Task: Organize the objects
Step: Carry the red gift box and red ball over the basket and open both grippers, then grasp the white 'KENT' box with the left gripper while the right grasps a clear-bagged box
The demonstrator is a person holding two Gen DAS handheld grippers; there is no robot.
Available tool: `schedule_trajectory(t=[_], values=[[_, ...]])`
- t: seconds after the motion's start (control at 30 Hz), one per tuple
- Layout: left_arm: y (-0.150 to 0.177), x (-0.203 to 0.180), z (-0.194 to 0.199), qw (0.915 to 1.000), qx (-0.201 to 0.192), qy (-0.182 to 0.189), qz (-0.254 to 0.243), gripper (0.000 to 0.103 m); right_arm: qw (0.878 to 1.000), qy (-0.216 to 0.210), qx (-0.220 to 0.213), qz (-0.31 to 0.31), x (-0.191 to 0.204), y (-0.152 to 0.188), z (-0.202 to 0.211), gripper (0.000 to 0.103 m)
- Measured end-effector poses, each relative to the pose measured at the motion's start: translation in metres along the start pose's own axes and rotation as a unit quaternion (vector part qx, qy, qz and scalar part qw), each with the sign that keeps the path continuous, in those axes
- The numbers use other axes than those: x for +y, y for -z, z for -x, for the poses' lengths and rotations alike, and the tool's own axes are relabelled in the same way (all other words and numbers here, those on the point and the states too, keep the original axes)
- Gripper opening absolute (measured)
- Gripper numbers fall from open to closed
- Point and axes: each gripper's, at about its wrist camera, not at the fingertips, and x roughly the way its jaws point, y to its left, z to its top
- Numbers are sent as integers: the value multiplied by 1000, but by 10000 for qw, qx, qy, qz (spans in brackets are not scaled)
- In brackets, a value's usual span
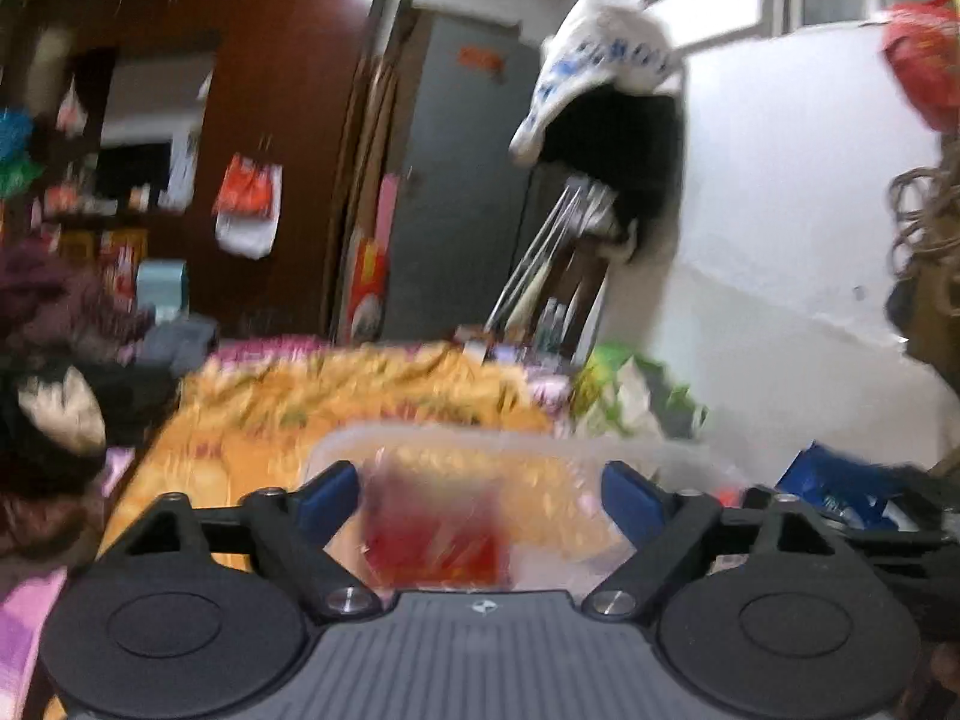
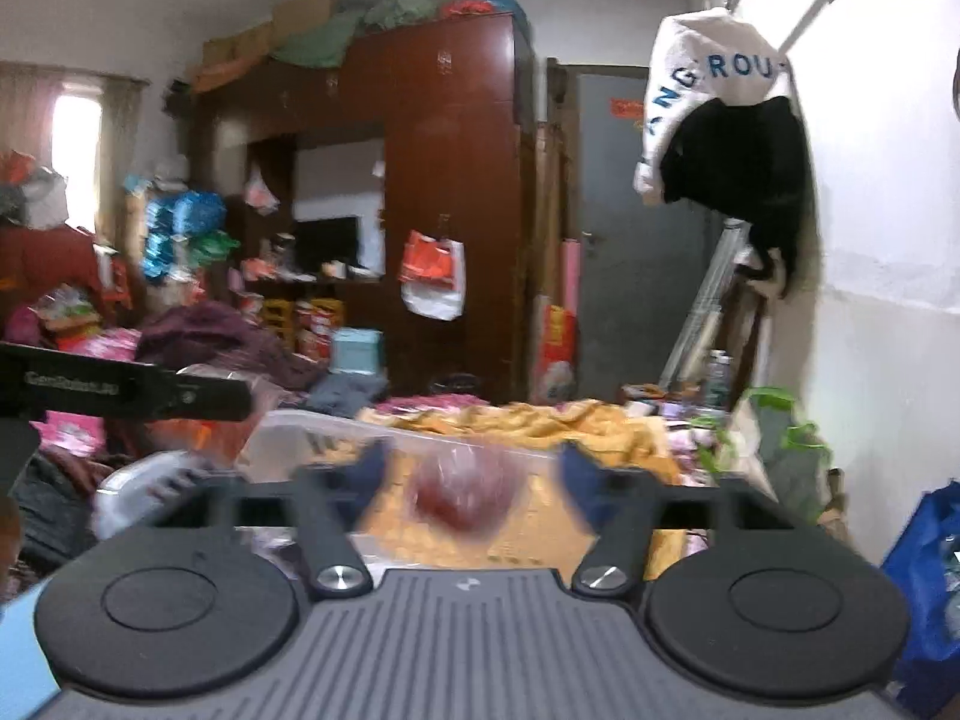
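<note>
In the left wrist view my left gripper stands open, its blue pads wide apart. Between and beyond them, blurred, lies a red packet inside a clear plastic box on the orange bedspread; neither pad touches it. My right gripper is open too. A dark red round thing in clear wrap shows in the gap between its fingers, untouched, over the clear plastic box. The left gripper's black body reaches in at the left of the right wrist view.
Piled clothes cover the bed's left side. A brown wardrobe and a grey door stand behind. A blue bag and a green-handled bag sit by the white wall on the right, where a white and black garment hangs.
</note>
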Motion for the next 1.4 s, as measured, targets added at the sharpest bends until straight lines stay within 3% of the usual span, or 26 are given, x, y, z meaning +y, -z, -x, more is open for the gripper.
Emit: schedule_trajectory(t=[0.07,0.23,0.3,0.47,0.67,0.73,0.8,0.9,1.03,1.17,1.4], values=[[6,6,-1,9998,150,133,-10,90,9999,160,-60,-27,0,6,7,99],[36,8,55,9983,-226,486,-241,91,9988,-268,32,-397,-1,22,45,103],[61,6,82,9971,-319,583,-379,96,9972,-522,167,-513,1,36,67,103],[116,4,92,9969,188,618,-444,99,9904,-1182,430,-573,24,100,116,103],[145,6,75,9954,592,600,-459,99,9889,-1359,454,-397,64,141,134,103],[149,7,73,9949,645,628,-455,99,9890,-1349,540,-272,73,145,130,96],[155,5,72,9947,693,618,-444,99,9897,-1292,584,-221,75,149,128,63],[157,-7,73,9938,738,656,-507,99,9876,-1383,710,-201,70,152,127,45],[162,-26,67,9903,898,731,-768,99,9932,-978,502,-378,48,152,139,44],[167,-46,62,9861,1052,535,-1167,99,9942,-810,402,-580,29,148,140,44],[169,-54,45,9770,1545,589,-1344,95,9939,-800,183,-734,19,145,147,44]])
